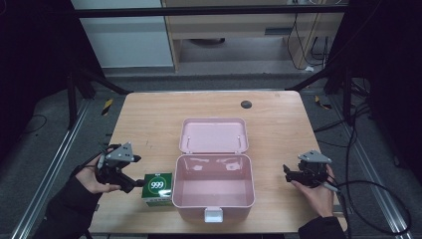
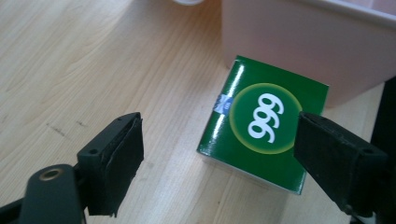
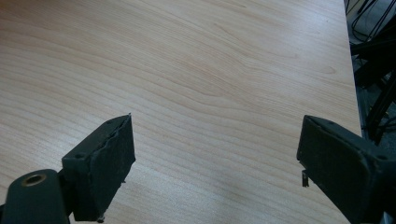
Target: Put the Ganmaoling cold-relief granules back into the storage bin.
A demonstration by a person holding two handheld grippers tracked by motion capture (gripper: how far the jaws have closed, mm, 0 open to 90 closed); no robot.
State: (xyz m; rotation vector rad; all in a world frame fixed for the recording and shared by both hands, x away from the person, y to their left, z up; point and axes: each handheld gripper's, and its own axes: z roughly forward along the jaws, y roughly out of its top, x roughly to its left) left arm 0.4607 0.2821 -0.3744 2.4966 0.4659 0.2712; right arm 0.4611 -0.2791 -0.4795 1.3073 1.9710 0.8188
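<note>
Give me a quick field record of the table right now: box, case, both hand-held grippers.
green box: lies flat on the table, "999" face up, against the pink case's left wall
pink case: open, lid laid back, nothing visible inside
left hand-held gripper: open, jaws astride the green box, not closed on it
right hand-held gripper: open, over bare wood right of the pink case

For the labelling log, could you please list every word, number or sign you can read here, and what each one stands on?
"999": white digits in a yellow-ringed circle on top of the green box, beside the open pink case.
A small blue mark at the circle's edge: too small to read.
No text can be made out on the case, table or grippers.
</note>
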